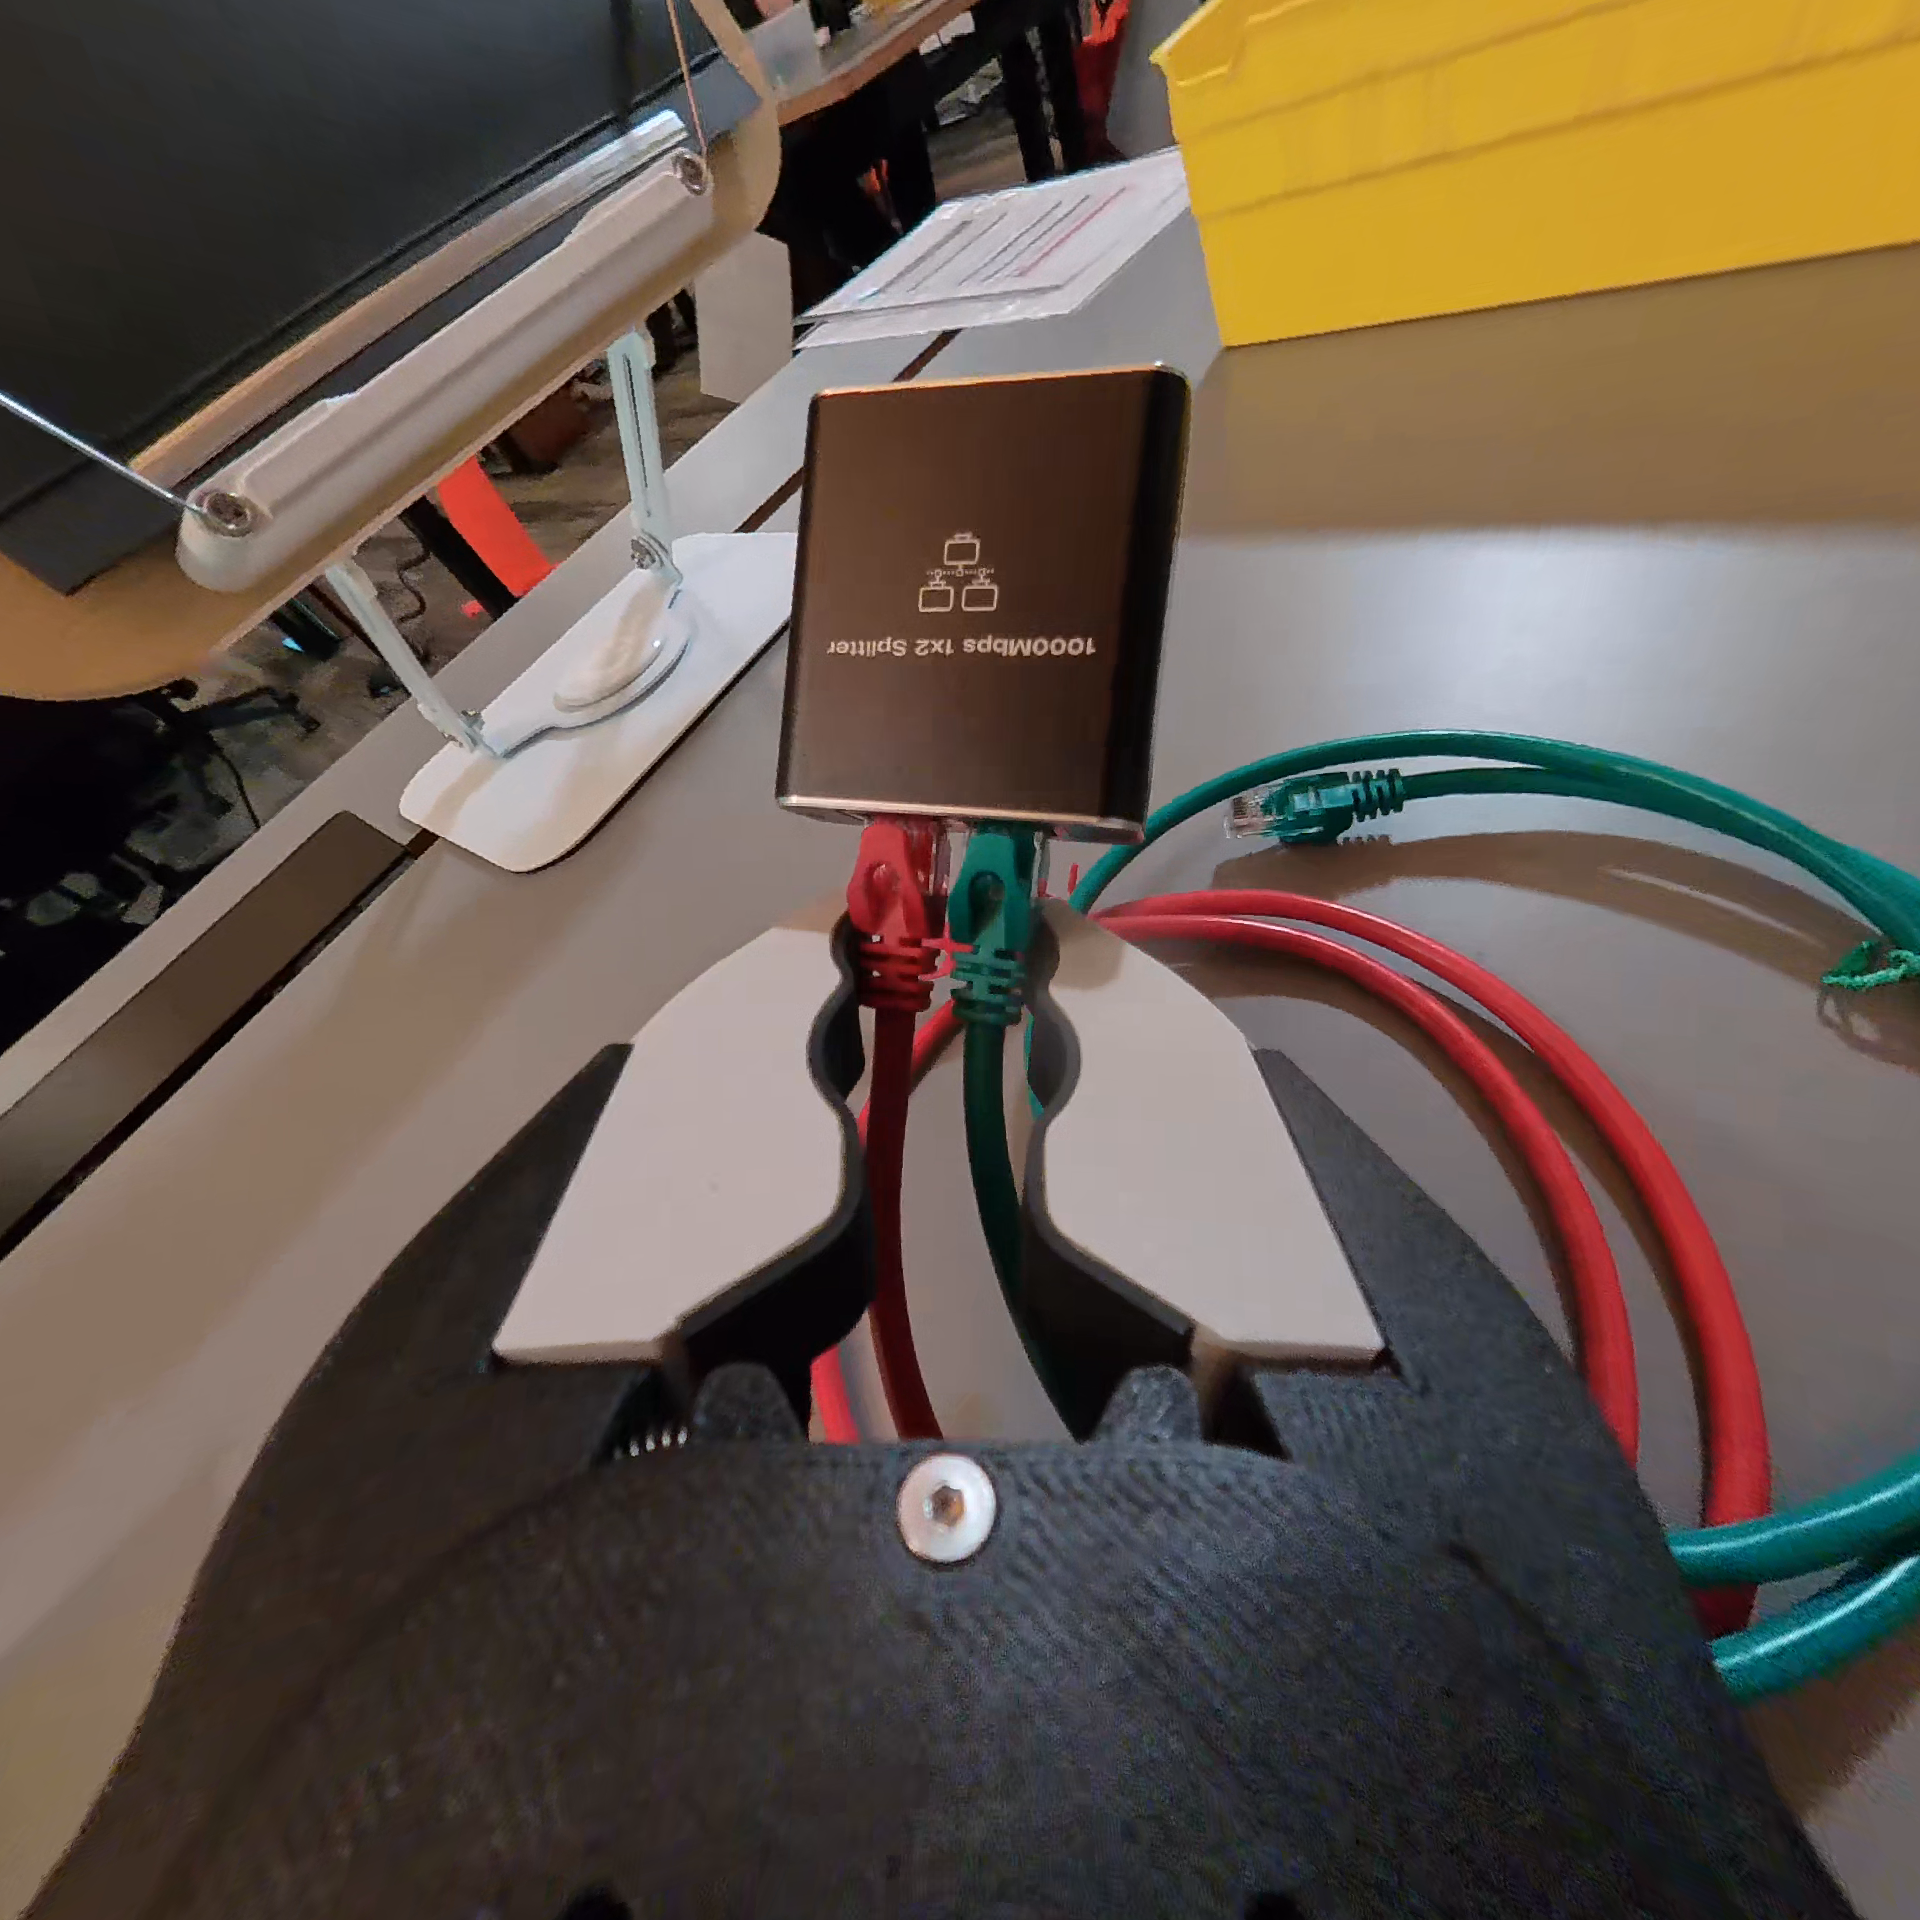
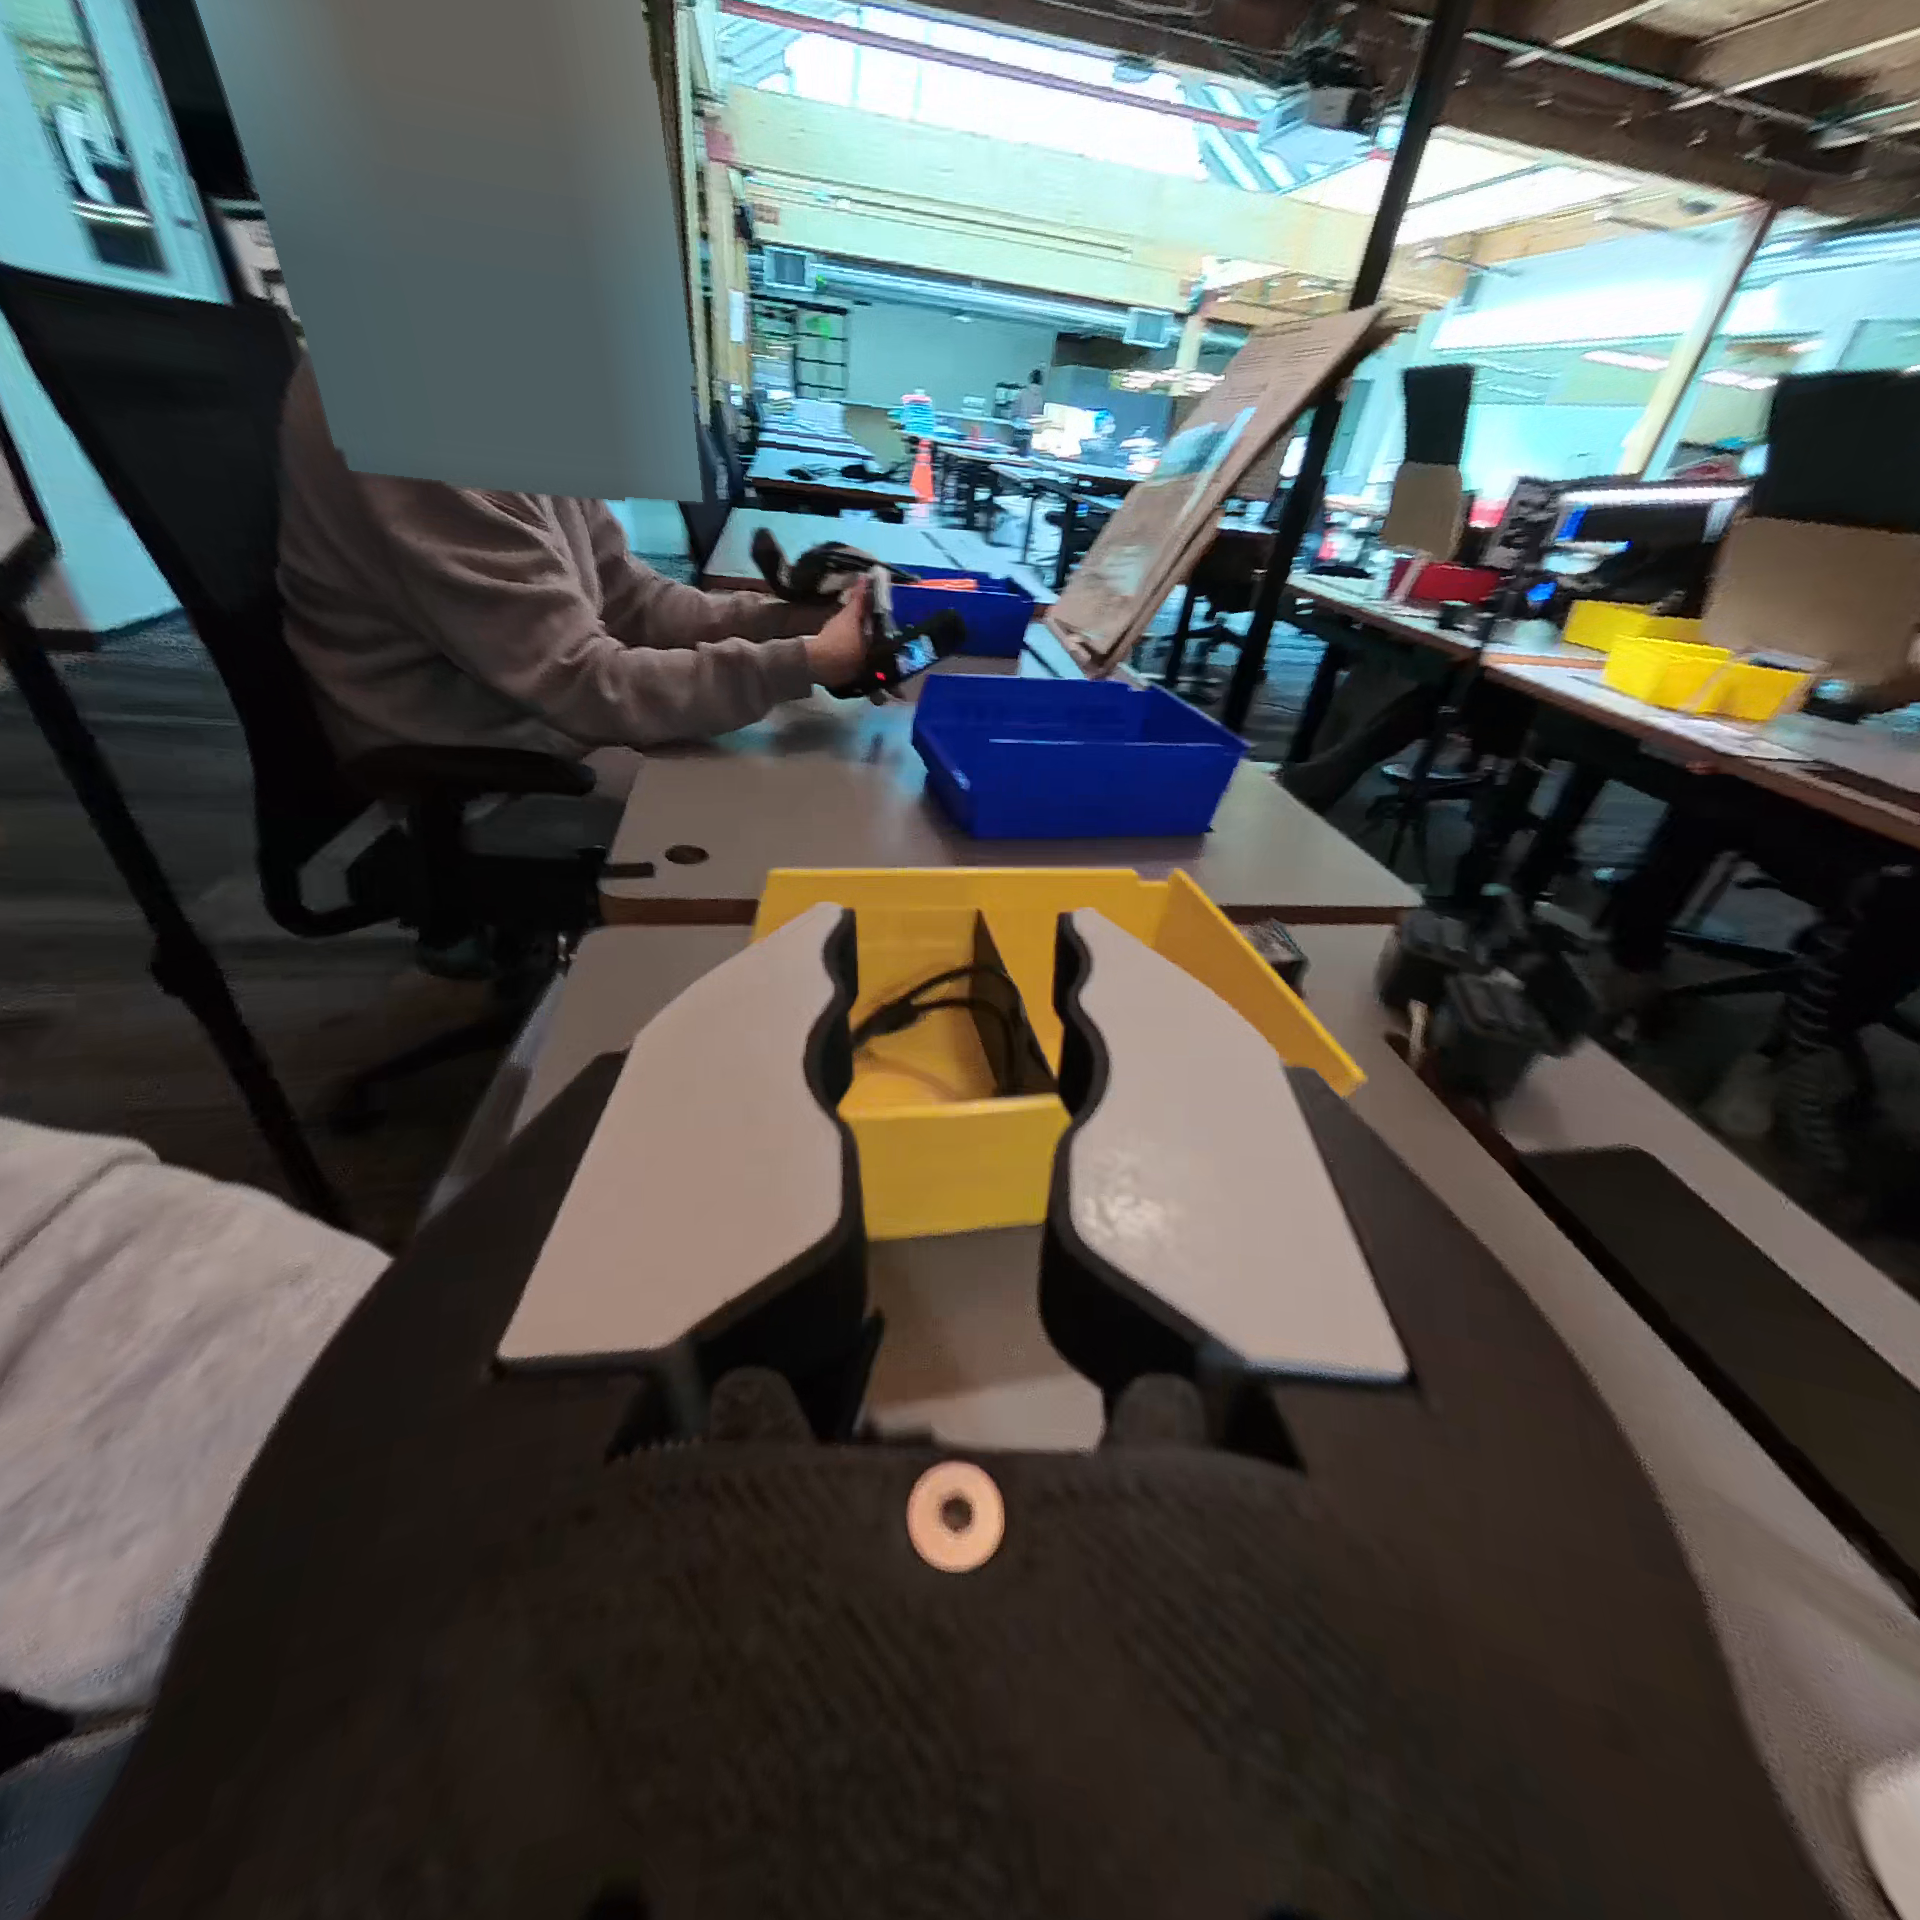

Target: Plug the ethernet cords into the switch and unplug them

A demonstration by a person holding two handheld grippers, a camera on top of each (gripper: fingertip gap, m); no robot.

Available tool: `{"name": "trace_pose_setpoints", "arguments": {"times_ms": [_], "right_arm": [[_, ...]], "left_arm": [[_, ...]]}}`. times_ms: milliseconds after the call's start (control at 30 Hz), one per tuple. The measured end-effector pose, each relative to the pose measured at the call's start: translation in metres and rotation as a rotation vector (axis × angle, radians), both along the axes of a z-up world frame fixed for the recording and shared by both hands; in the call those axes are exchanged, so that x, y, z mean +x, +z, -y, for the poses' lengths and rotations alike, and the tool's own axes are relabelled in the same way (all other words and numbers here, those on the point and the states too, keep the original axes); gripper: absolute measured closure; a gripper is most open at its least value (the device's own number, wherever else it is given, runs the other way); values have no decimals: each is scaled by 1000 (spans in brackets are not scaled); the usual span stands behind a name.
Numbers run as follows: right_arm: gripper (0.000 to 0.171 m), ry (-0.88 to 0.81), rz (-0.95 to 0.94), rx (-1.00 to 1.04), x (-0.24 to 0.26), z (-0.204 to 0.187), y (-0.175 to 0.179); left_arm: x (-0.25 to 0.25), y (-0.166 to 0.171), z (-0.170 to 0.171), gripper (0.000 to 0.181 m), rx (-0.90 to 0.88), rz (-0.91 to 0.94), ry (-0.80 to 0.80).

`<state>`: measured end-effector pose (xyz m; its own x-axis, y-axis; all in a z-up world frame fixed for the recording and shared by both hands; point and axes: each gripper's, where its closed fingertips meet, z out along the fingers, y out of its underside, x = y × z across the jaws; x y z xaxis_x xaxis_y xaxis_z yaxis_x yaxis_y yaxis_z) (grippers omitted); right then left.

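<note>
In the left wrist view, a dark metal switch (image 1: 987, 592) is tilted up above the grey table. A red cord's plug (image 1: 888, 925) and a green cord's plug (image 1: 992, 925) sit side by side in its near ports. My left gripper (image 1: 948, 935) is shut around both plug boots. The red cord (image 1: 1558, 1091) and green cord (image 1: 1662, 790) loop on the table to the right. The green cord's other plug (image 1: 1309, 805) lies loose there. My right gripper (image 2: 956, 935) is open and empty, held over a yellow bin (image 2: 956, 1164). The switch does not show in the right wrist view.
A white stand base (image 1: 582, 727) and a dark screen (image 1: 260, 208) are left of the switch. A yellow bin (image 1: 1558, 156) and papers (image 1: 1018, 249) lie behind it. A black cable (image 2: 935, 1013) lies in the near yellow bin. A blue bin (image 2: 1081, 790) and a seated person (image 2: 499, 623) are beyond.
</note>
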<state>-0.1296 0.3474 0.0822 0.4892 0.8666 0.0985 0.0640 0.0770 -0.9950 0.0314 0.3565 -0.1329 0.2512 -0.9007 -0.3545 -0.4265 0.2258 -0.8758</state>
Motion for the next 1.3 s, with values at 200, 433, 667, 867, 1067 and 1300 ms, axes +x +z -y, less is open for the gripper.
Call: {"name": "trace_pose_setpoints", "arguments": {"times_ms": [200,433,667,867,1067,1300], "right_arm": [[133,79,344,-133,-73,-70,-24],[133,122,832,-51,-145,-124,-85],[133,138,1233,-63,-169,-152,-194],[165,89,1190,55,-177,-165,-171],[165,-33,781,93,-162,-172,-32],[165,-295,488,190,-29,-165,112]], "left_arm": [[3,0,-1,155,43,-7,-14],[5,-7,-1,155,108,-59,-30],[6,-9,0,155,125,-74,-34],[6,-10,-1,155,136,-81,-30],[6,-9,-1,155,133,-79,-27],[6,-11,-1,155,150,-91,-26]]}}
